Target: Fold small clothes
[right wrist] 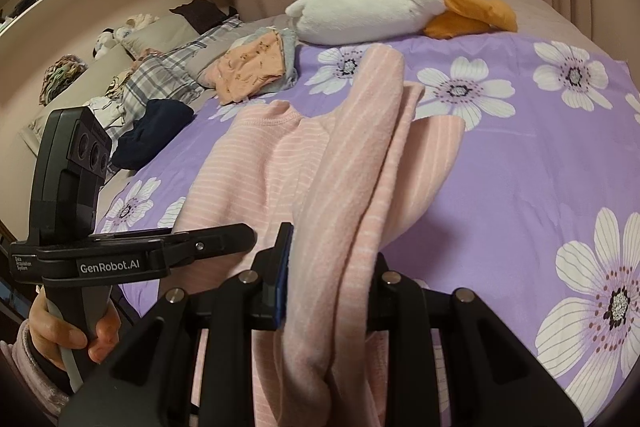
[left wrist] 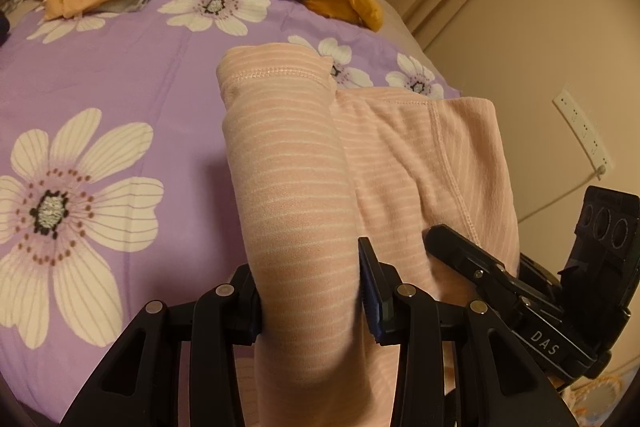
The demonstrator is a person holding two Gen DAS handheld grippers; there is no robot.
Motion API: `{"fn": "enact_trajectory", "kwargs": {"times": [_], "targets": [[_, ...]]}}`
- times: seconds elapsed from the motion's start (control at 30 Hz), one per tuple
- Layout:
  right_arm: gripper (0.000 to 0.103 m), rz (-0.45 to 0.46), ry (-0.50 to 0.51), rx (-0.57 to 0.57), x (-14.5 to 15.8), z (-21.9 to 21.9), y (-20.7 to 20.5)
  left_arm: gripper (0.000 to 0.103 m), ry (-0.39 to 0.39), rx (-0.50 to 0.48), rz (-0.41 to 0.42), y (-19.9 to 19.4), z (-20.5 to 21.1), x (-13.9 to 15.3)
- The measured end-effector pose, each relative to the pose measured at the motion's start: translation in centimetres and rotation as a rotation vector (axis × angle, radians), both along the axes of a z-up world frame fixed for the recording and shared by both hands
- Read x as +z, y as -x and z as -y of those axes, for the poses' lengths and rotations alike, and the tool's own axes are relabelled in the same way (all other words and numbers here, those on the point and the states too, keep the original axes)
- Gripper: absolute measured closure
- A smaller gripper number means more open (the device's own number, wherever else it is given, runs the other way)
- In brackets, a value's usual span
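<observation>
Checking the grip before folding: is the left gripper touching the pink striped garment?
Touching. In the left wrist view the left gripper jaws squeeze the pink striped garment between them.

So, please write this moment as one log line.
left gripper: shut on pink striped garment | right gripper: shut on it | bedspread

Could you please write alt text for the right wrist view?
The right gripper is shut on a fold of the pink striped top, lifting it over the purple floral bedspread. The left gripper reaches in beside it; a white plush duck and folded orange clothes lie behind.
</observation>
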State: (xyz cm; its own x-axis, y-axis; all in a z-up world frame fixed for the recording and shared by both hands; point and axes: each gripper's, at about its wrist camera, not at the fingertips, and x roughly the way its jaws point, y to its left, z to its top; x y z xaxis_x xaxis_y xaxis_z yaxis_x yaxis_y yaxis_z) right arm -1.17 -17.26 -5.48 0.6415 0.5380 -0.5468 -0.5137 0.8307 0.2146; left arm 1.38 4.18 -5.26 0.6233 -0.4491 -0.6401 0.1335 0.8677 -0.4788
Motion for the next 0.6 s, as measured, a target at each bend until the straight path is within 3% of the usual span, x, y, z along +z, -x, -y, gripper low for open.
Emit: {"fn": "enact_trajectory", "kwargs": {"times": [0.6], "targets": [[0.077,0.076,0.005,0.060,2.9,-2.9,-0.4,0.065,-0.025,0.060,0.084,1.7,-2.7,2.8]]}}
